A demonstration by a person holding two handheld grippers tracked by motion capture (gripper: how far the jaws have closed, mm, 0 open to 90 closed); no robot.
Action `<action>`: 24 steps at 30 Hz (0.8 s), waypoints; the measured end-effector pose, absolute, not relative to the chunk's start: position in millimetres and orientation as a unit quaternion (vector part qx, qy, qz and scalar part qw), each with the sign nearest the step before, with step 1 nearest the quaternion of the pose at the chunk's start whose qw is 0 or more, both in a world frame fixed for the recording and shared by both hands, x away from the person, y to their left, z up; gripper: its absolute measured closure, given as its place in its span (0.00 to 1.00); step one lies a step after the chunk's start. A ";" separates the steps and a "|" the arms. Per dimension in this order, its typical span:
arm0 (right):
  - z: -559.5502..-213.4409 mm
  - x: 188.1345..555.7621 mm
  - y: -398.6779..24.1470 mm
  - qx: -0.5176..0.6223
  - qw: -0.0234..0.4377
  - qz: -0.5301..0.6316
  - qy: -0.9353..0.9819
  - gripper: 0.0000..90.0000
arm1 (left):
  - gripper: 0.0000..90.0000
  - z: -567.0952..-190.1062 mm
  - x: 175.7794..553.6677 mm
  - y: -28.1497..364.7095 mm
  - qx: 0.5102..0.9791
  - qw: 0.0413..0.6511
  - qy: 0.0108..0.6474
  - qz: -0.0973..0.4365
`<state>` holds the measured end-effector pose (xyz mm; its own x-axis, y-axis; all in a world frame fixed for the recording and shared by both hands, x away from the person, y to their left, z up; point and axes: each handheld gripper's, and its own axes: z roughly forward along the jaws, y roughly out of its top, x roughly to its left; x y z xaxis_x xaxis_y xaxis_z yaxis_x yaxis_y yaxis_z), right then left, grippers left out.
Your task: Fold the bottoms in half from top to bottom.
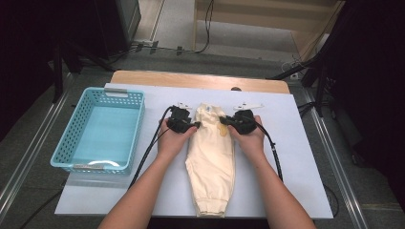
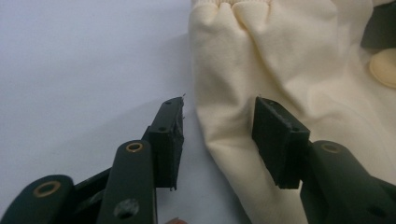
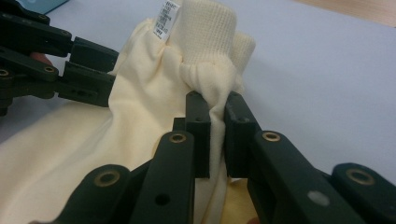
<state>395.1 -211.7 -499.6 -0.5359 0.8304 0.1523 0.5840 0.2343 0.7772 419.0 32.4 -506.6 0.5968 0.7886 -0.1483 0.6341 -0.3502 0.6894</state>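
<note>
A cream garment [image 1: 210, 157] lies lengthwise in the middle of the white sheet [image 1: 286, 157], its ribbed cuff toward the person and its gathered far end between the two grippers; the cloth is soft and pale yellow-cream, creased along its length, with a darker yellow patch near the far end and a small white label [image 3: 163, 18] standing up by a ribbed band there; in the high view it looks folded into a long narrow strip, slightly wider at the middle.

The right gripper [image 3: 217, 135] is clenched on a pinch of the gathered cream fabric, which is squeezed between its two black jaws; the left gripper [image 2: 217, 140] straddles the garment's edge, one jaw out on the white sheet and the other over the cloth, with a gap on either side, so it grips nothing; whether the far jaw already brushes the fabric I cannot tell.

A turquoise basket [image 1: 71, 138] stands on the sheet to the left, well apart from the garment; the sheet covers a wooden table [image 1: 200, 78], whose far edge shows bare; beyond it lie grey floor, cables and dark stands.

The person's forearms are cut off by the bottom edge; the label's print is too small to read; the hands hide much of both gripper bodies from above.
</note>
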 end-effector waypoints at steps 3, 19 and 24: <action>-502.0 395.6 -212.4 0.461 0.147 0.415 0.770 0.89 | 0.73 -506.7 419.6 32.6 0.810 0.371 0.444 0.094; -498.7 393.7 -211.0 0.459 0.157 0.414 0.770 0.89 | 0.96 -499.4 417.0 33.1 0.812 0.382 0.432 0.095; -494.1 394.2 -213.4 0.457 0.161 0.418 0.768 0.89 | 0.96 -490.9 417.8 34.5 0.810 0.389 0.426 0.104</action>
<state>394.2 -213.4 -494.1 -0.5302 0.8369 0.1359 0.5680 0.2316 0.7898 417.8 34.5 -490.9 0.6151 0.7714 -0.1630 0.6099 -0.3346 0.7184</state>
